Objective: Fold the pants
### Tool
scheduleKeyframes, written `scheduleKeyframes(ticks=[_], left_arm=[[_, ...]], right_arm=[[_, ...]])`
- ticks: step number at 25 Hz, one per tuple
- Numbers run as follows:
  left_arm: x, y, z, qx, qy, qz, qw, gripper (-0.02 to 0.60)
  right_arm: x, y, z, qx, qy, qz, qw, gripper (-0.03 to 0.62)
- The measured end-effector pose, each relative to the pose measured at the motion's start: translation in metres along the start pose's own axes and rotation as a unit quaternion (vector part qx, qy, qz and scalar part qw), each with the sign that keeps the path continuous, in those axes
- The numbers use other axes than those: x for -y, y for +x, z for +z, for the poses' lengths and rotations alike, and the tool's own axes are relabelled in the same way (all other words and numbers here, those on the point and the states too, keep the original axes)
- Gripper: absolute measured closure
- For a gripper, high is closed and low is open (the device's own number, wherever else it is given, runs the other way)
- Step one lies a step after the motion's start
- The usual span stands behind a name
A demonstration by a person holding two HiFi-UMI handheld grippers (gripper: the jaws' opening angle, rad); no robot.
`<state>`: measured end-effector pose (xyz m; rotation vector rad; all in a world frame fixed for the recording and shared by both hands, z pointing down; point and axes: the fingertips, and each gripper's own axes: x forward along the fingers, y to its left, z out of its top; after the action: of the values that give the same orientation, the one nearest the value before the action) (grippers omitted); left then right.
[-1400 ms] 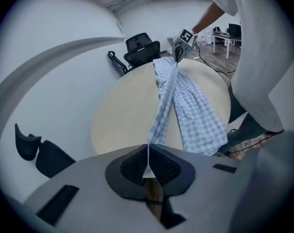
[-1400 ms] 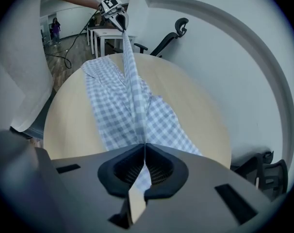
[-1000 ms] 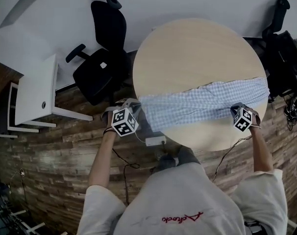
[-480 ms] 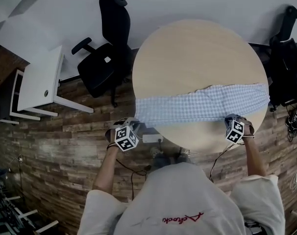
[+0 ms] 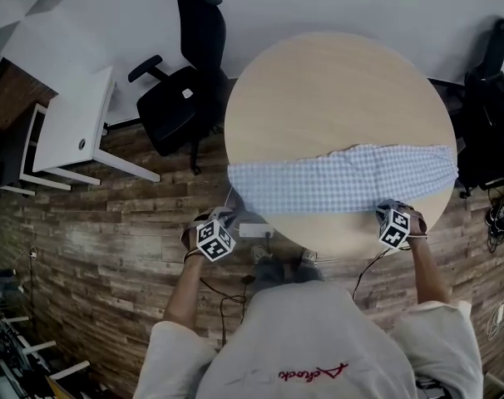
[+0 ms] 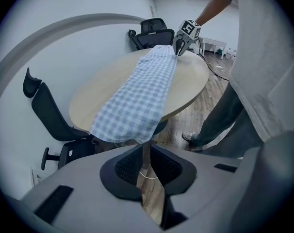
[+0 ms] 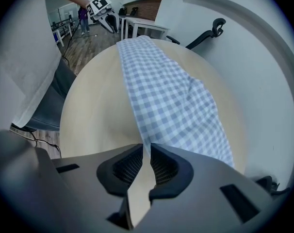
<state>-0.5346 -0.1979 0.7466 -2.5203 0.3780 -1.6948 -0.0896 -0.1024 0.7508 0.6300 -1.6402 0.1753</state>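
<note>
Blue-and-white checked pants lie stretched in a long band across the near part of the round wooden table. Their left end hangs over the table's edge. My left gripper is off the table at that end, shut on the hanging hem; its jaws are closed with the cloth's edge running into them. My right gripper sits at the near right rim, shut on the pants' near edge, which enters its jaws. Each gripper shows in the other's view, the right gripper and the left gripper.
A black office chair stands left of the table, with a white desk beyond it. Another dark chair is at the right. A white power strip and cables lie on the wooden floor by my feet.
Both grippers have moved toward me and lower, the left one farther. The pants have slid toward the near edge and now lie flatter and straighter.
</note>
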Motion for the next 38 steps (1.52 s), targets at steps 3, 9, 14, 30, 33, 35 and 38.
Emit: scheduleKeyframes(ticks=[3, 9, 14, 30, 33, 35, 38], left_arm=[[0.005, -0.007, 0.009, 0.012, -0.022, 0.017, 0.9996, 0.540], [0.000, -0.032, 0.057, 0.093, -0.126, 0.062, 0.9857, 0.541], [-0.005, -0.057, 0.105, 0.186, -0.212, 0.101, 0.9542, 0.541], [0.033, -0.078, 0.226, 0.347, -0.335, 0.116, 0.8682, 0.548], [0.063, -0.078, 0.238, 0.355, -0.348, 0.116, 0.8600, 0.548], [0.085, -0.081, 0.244, 0.359, -0.351, 0.117, 0.8568, 0.548], [0.111, -0.085, 0.254, 0.369, -0.358, 0.120, 0.8492, 0.548]], right_arm=[[-0.007, -0.004, -0.001, 0.014, -0.001, 0.002, 1.000, 0.554], [0.002, -0.035, 0.009, 0.110, 0.092, -0.052, 0.988, 0.556], [0.024, -0.070, 0.011, 0.240, 0.271, -0.066, 0.930, 0.557], [0.042, -0.131, -0.036, 0.369, 0.413, -0.125, 0.823, 0.565], [0.029, -0.139, -0.051, 0.372, 0.408, -0.122, 0.825, 0.565], [0.016, -0.145, -0.063, 0.372, 0.402, -0.119, 0.828, 0.565], [0.003, -0.155, -0.081, 0.376, 0.397, -0.119, 0.829, 0.565]])
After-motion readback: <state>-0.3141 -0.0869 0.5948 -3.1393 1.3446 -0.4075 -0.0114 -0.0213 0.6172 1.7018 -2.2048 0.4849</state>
